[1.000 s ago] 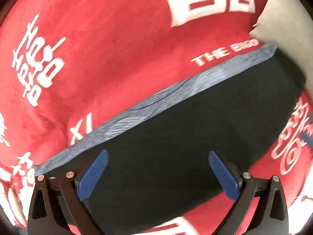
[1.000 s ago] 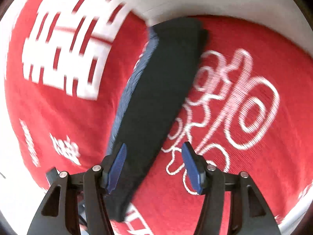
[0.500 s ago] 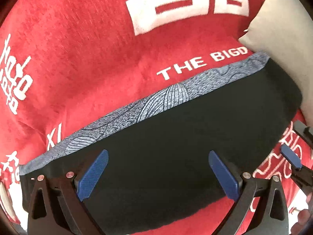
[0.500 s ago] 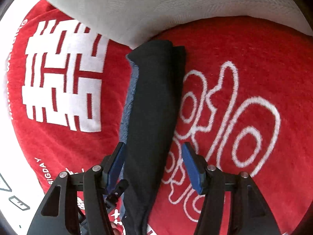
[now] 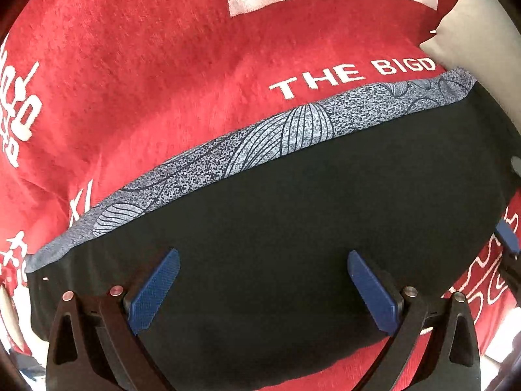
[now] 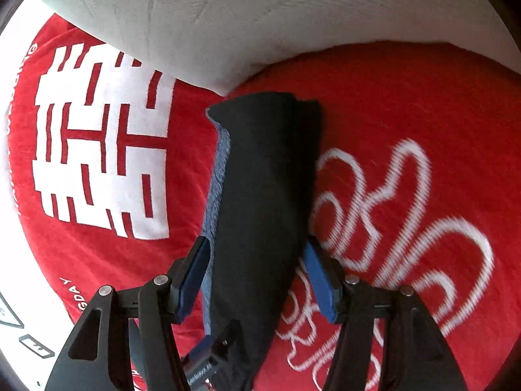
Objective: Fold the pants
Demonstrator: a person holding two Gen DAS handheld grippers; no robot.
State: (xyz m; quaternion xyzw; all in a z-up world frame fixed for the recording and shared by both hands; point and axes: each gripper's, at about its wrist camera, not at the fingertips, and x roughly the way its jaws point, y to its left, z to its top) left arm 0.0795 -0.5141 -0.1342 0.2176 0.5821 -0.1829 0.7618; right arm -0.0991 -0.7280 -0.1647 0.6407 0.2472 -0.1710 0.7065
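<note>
The pants (image 5: 293,221) are black with a grey-blue patterned strip (image 5: 247,150) along the far edge. They lie folded into a long narrow stack on a red blanket. My left gripper (image 5: 263,286) is open and hovers over the black cloth near its long side. My right gripper (image 6: 257,273) is open, its fingers straddling one end of the folded pants (image 6: 260,195), which stretch away from it. The left gripper's tip (image 6: 211,355) shows at the bottom of the right wrist view.
The red blanket (image 5: 162,65) with white lettering covers the surface (image 6: 407,114). A pale grey cushion (image 6: 260,16) lies past the far end of the pants; it also shows in the left wrist view (image 5: 478,42). A white surface edge (image 6: 19,319) is at the left.
Both grippers drew back and up from the pants, so more of the stack shows. The right gripper's view now takes in the cushion. The pants lie still.
</note>
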